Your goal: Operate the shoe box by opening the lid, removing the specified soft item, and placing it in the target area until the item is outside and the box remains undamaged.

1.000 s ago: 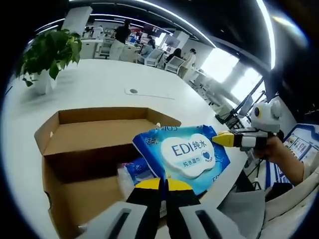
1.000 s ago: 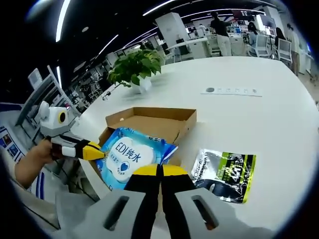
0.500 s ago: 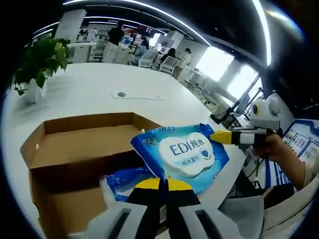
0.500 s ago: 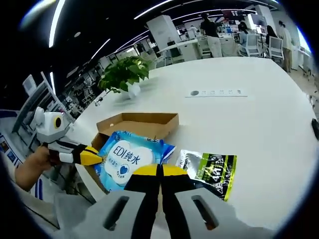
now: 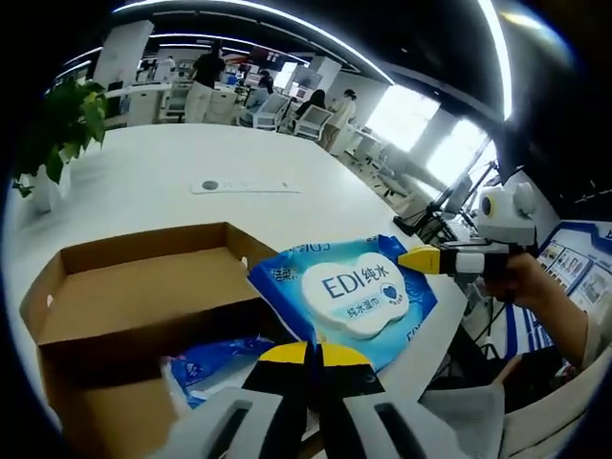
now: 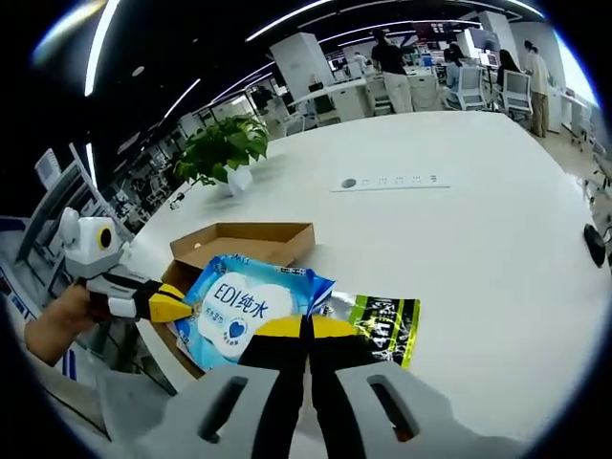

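You are pinching the wipes pack (image 5: 349, 296) with both closed grippers, left gripper (image 5: 307, 356) and right gripper (image 6: 307, 328), apparently carrying it clear of the open shoe box (image 5: 143, 287).

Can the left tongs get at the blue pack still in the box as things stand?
Probably not yet. The left tongs are shut on the wipes pack, which the right tongs grip too. The blue pack lies uncovered in the open box, so the way looks free once the wipes are set down.

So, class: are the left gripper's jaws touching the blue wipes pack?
Touching. The left gripper view shows the left gripper shut on the edge of the blue wipes pack.
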### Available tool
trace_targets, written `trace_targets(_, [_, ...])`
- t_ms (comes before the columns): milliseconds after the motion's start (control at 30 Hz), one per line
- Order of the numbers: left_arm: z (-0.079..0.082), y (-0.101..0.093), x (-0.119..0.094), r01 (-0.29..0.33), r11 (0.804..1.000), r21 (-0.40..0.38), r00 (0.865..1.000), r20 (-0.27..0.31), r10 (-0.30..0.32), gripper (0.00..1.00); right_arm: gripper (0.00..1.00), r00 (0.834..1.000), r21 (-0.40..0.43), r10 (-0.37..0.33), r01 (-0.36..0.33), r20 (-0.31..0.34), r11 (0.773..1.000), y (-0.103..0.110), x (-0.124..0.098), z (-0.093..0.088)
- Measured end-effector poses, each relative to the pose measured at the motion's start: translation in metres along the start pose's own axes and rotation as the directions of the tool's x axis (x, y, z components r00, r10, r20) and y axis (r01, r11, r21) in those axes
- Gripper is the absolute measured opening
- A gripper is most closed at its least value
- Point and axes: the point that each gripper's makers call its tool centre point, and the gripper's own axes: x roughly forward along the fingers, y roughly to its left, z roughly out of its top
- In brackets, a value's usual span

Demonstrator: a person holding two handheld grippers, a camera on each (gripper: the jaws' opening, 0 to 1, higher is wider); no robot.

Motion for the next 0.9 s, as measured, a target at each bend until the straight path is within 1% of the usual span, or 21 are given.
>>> trace_targets(233, [0.006,-0.01,0.017,0.025,1.0,0.013,1.0,-0.004,-0.025,0.0,0.0,1.0,0.006,-0.028,0.028,0.006,1.0,-0.018,-0.01,0.0])
trace_targets(533, [0.007,-0.022,0.035,0.05,0.998,0.032,0.999,-0.017,-0.05,0.0,0.0,0.998,0.02,-0.061,0.061,0.01,0.998,-0.038,-0.018,-0.002])
trace_targets(767, [0.007,-0.025,0.049,0.057,0.997,0.044,0.998,-0.038,-0.055,0.0,0.0,0.997,0.032,-0.077,0.077,-0.001,0.996,-0.051,-0.016,-0.006])
trace_targets(900, [0.006,-0.024,0.058,0.052,0.997,0.059,0.997,-0.056,-0.049,0.0,0.0,0.996,0.037,-0.085,0.085,-0.014,0.996,-0.06,-0.011,-0.008])
